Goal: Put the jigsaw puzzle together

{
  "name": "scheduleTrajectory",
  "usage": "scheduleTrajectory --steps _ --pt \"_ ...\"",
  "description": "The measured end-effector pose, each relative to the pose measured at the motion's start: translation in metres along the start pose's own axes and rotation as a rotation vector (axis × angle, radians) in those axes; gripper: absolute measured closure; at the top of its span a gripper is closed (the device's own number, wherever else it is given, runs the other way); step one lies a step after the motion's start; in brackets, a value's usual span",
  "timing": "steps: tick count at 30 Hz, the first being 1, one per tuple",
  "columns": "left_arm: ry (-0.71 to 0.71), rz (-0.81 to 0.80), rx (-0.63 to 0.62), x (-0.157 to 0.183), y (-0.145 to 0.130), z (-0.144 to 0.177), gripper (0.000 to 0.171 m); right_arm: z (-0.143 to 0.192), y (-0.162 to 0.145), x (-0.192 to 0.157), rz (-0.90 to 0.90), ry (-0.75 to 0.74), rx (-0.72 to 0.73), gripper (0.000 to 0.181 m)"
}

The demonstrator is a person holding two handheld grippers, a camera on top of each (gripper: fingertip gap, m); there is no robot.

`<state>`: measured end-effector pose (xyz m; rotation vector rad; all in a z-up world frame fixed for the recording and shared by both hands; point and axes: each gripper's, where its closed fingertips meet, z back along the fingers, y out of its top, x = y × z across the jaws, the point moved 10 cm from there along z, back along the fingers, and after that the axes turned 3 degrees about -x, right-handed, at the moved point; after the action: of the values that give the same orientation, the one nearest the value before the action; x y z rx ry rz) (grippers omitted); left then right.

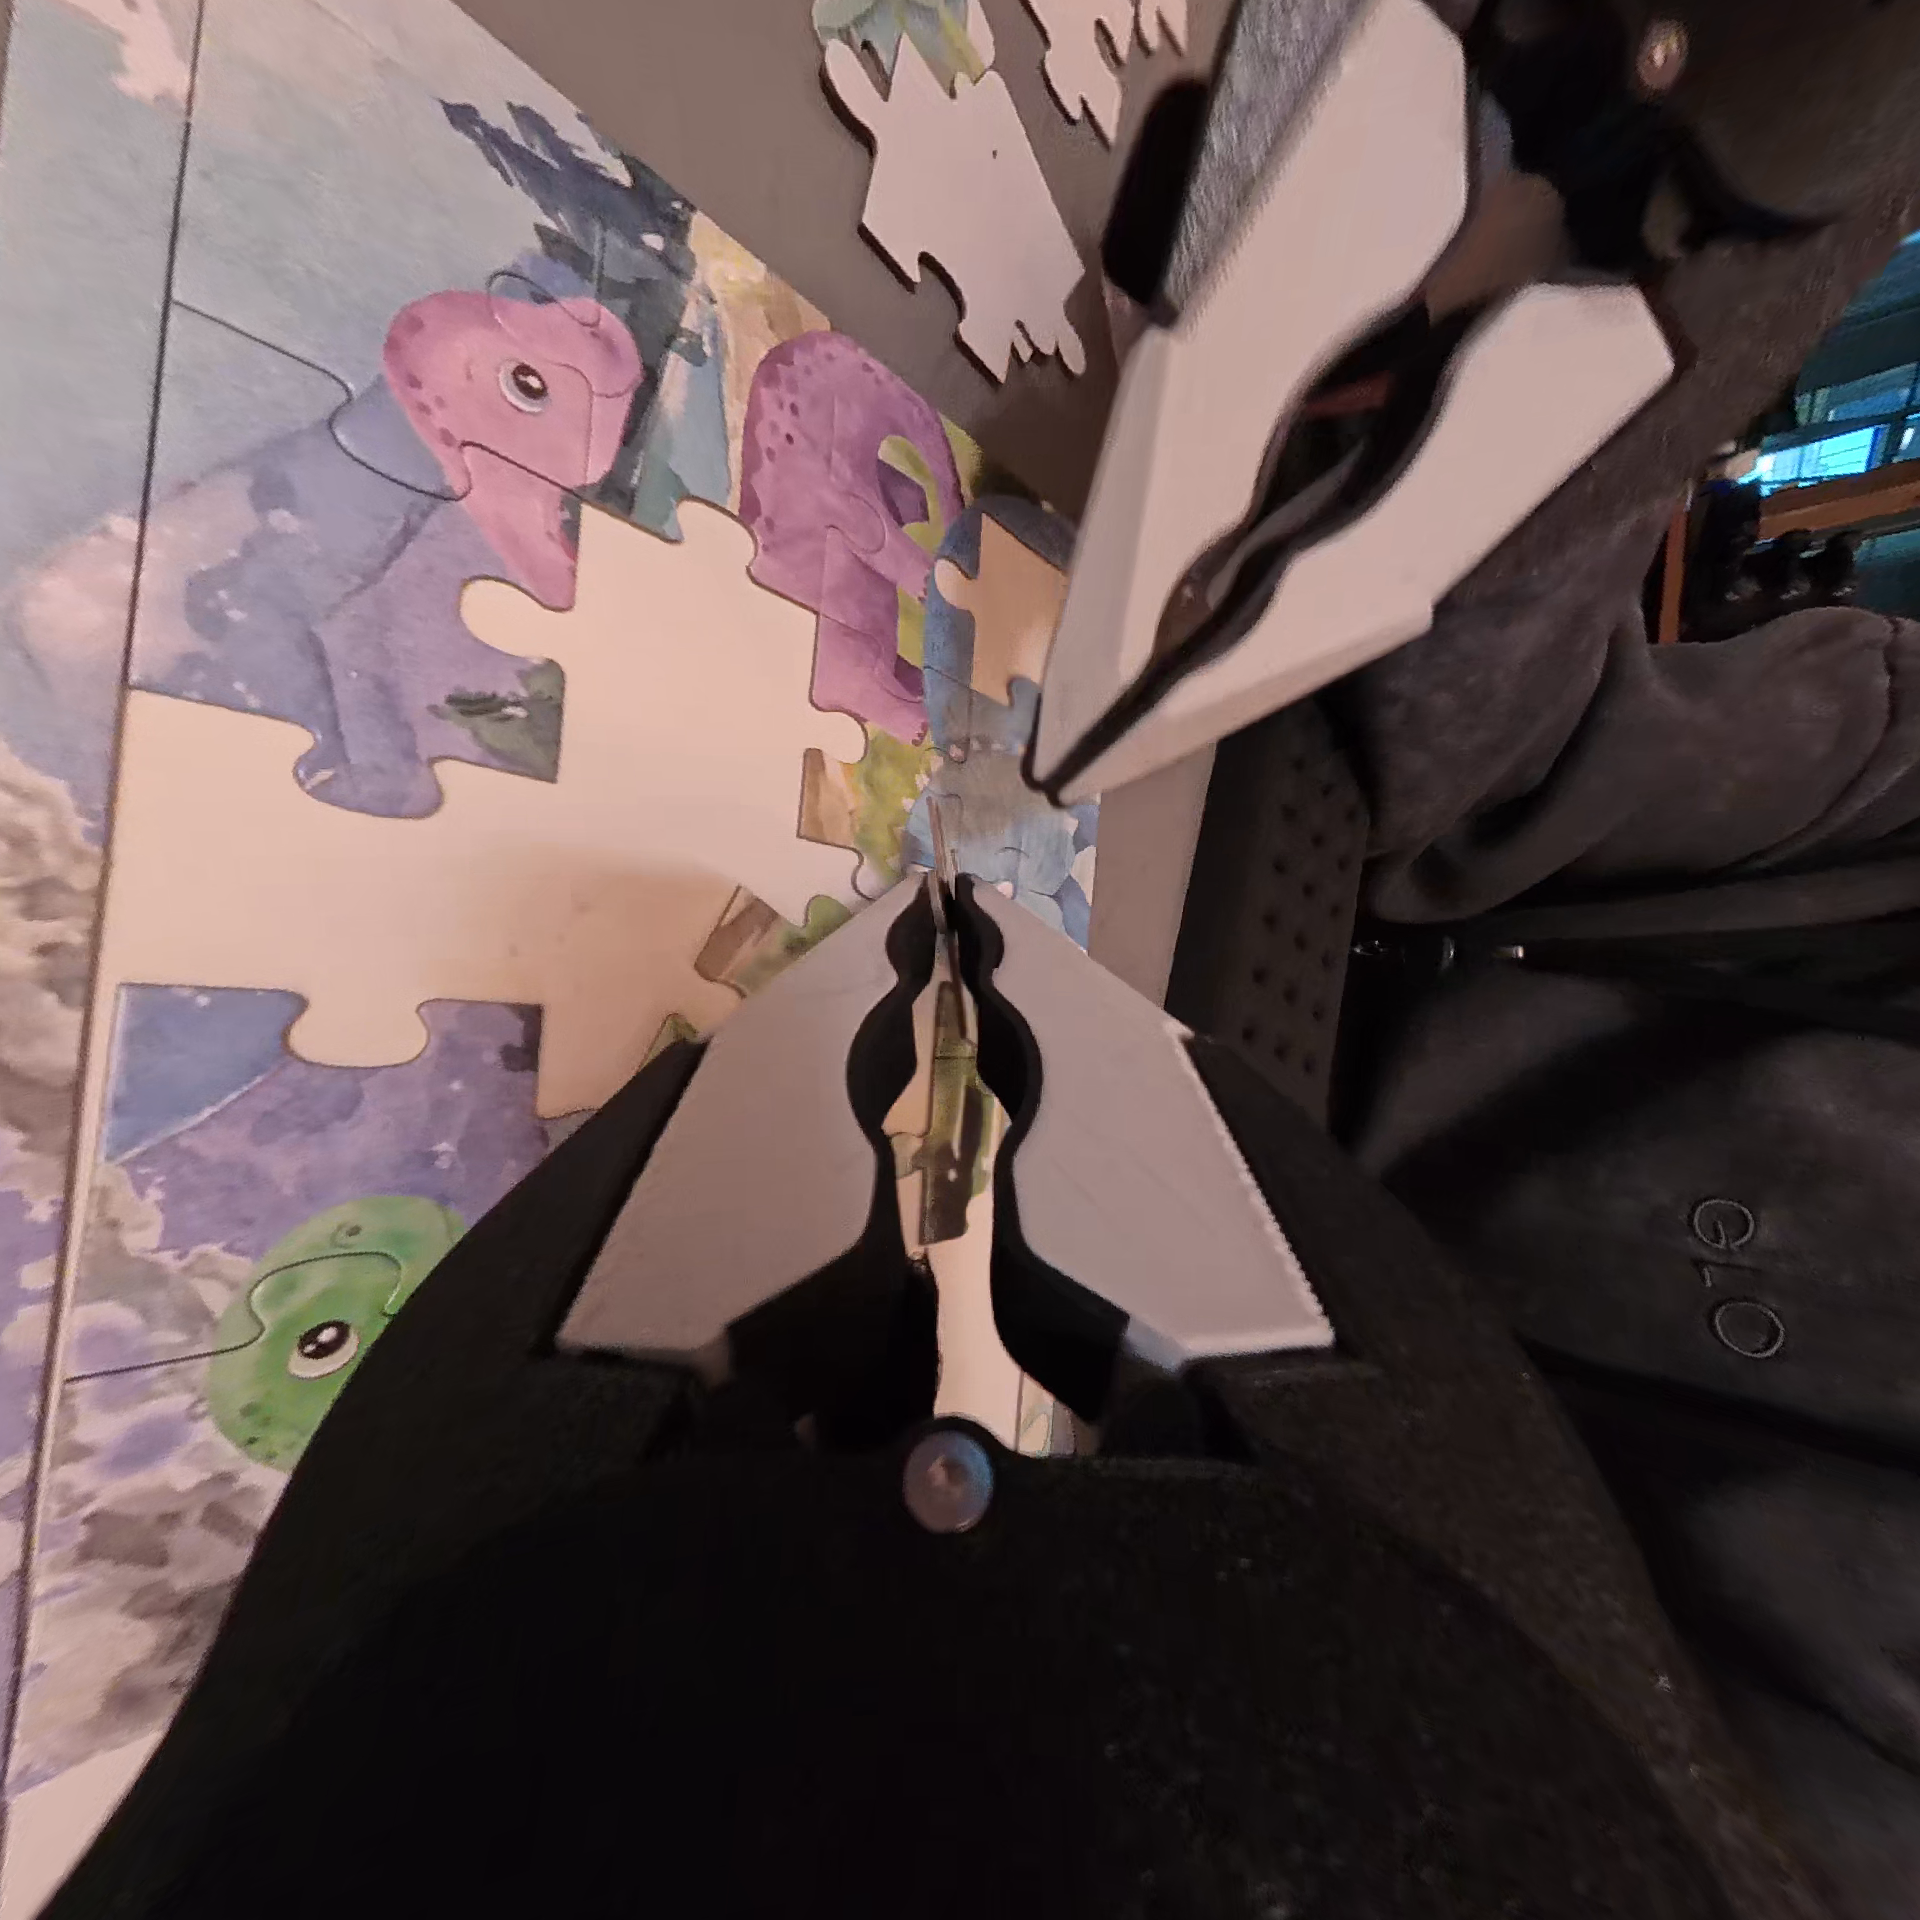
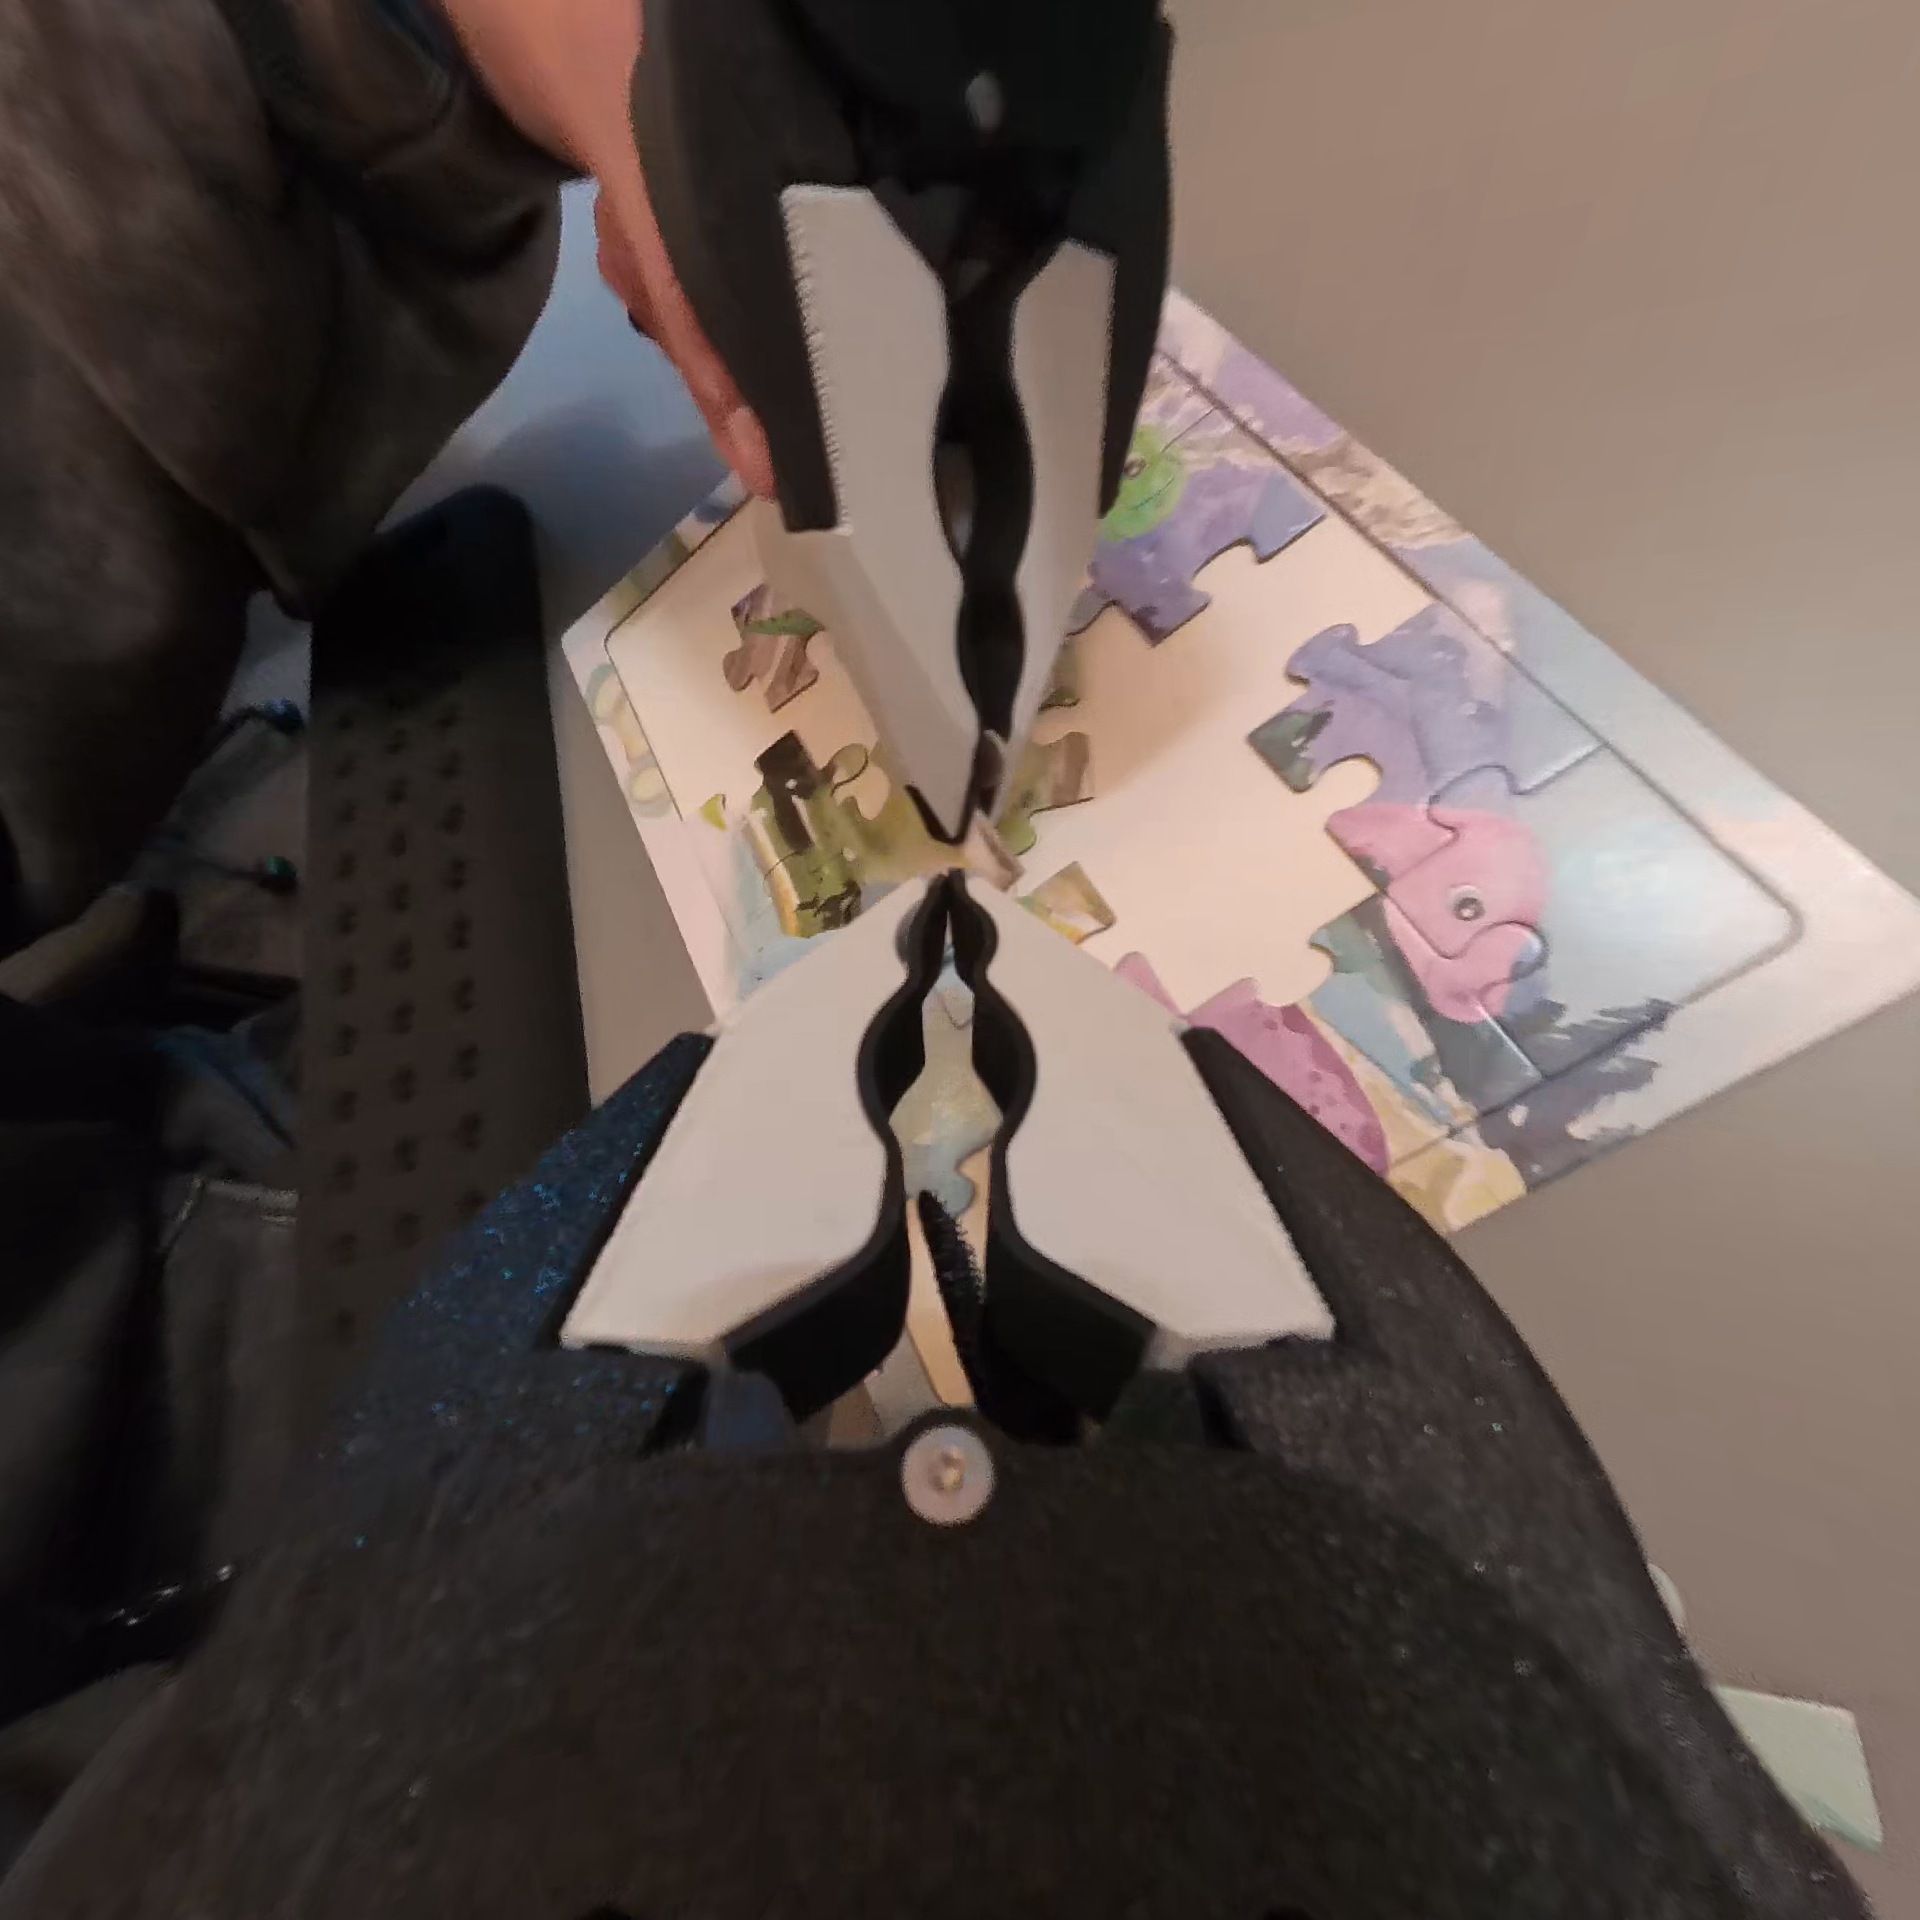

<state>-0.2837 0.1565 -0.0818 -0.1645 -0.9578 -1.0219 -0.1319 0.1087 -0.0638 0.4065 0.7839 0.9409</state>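
The puzzle tray (image 1: 644, 914) (image 2: 1174, 831) lies on a grey table, with pink (image 1: 520, 384), purple and green (image 1: 312, 1320) dinosaur pieces set in it and a cream bare middle. My left gripper (image 1: 940, 883) is shut on a puzzle piece (image 1: 951, 1091), held edge-on over the tray's near edge; it also shows in the right wrist view (image 2: 982, 821), coming from above. My right gripper (image 2: 948, 883) is shut, tip to tip with the left one; it shows no piece in it. In the left wrist view the right gripper (image 1: 1049, 779) is just above and to the right of the left gripper.
Loose pieces lie picture-up in the tray (image 2: 774, 665) (image 2: 821, 800) and face-down on the table beyond it (image 1: 966, 208). A black perforated chair (image 2: 416, 883) stands at the table edge. A person's hand (image 2: 675, 291) and grey sleeve are close by. The grippers are tip to tip, or close to it.
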Motion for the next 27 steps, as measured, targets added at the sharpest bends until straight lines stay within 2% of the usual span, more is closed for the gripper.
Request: scheduleTrajectory --steps 5,8,11,14,17,20,22,27 --pt "0.141 0.002 -0.062 -0.007 -0.003 -0.002 0.155 -0.024 0.002 -0.010 0.063 -0.032 -0.093 0.181" --pt "0.160 -0.021 -0.057 -0.002 -0.004 -0.002 0.148 -0.038 0.000 -0.013 0.095 -0.063 -0.155 0.181" --pt "0.227 -0.078 -0.053 0.004 -0.006 0.000 0.134 -0.044 -0.001 -0.013 0.097 -0.067 -0.174 0.181" --pt "0.328 -0.173 0.003 0.014 -0.008 0.013 0.125 -0.045 -0.005 -0.010 0.077 -0.066 -0.197 0.181" --pt "0.347 -0.323 0.076 0.028 -0.016 0.026 0.120 -0.045 -0.005 -0.010 0.087 -0.067 -0.198 0.181" --pt "0.526 -0.475 -0.018 0.026 -0.031 0.022 0.108 -0.045 -0.005 -0.009 0.081 -0.062 -0.195 0.181" --pt "0.621 -0.570 -0.036 0.023 -0.039 0.015 0.105 -0.044 -0.006 -0.008 0.068 -0.051 -0.190 0.181" --pt "0.676 -0.656 -0.096 0.016 -0.049 0.001 0.098 -0.044 -0.007 -0.006 0.052 -0.029 -0.180 0.181"
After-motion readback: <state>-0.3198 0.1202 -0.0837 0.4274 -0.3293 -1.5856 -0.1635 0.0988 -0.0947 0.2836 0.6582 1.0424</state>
